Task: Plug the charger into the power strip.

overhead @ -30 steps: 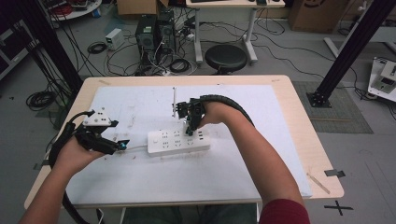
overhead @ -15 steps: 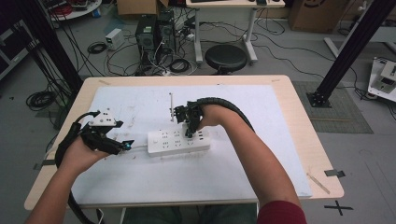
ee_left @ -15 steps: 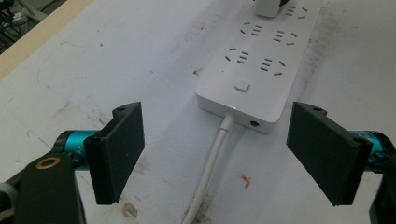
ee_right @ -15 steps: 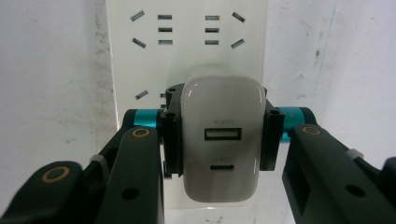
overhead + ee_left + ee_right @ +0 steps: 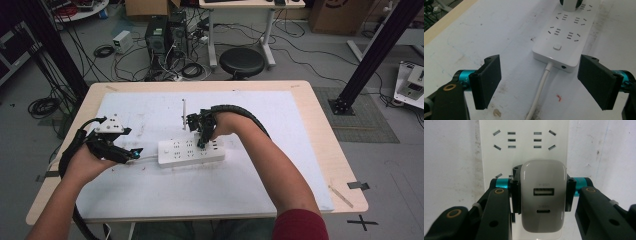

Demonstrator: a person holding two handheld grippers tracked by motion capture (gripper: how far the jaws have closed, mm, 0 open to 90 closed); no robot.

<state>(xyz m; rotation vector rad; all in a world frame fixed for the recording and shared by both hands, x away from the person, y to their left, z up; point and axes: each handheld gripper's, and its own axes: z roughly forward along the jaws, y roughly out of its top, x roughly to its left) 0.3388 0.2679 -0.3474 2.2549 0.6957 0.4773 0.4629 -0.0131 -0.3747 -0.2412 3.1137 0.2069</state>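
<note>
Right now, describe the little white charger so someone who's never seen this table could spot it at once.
Start at the white mat covering the wooden table, then find the long white power strip lying near its middle. The charger is the small rounded white block held over the strip between the jaws of the right tool. Unlike the flat strip, it has a USB-A port above a smaller oval port on its face.

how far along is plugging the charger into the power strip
Done: the right gripper is clamped on the white USB charger, held over the power strip. In hand: lining it up with a socket; whether it is seated cannot be told. Left: pressing it home and letting go. The open left gripper sits at the strip's cable end.
</note>
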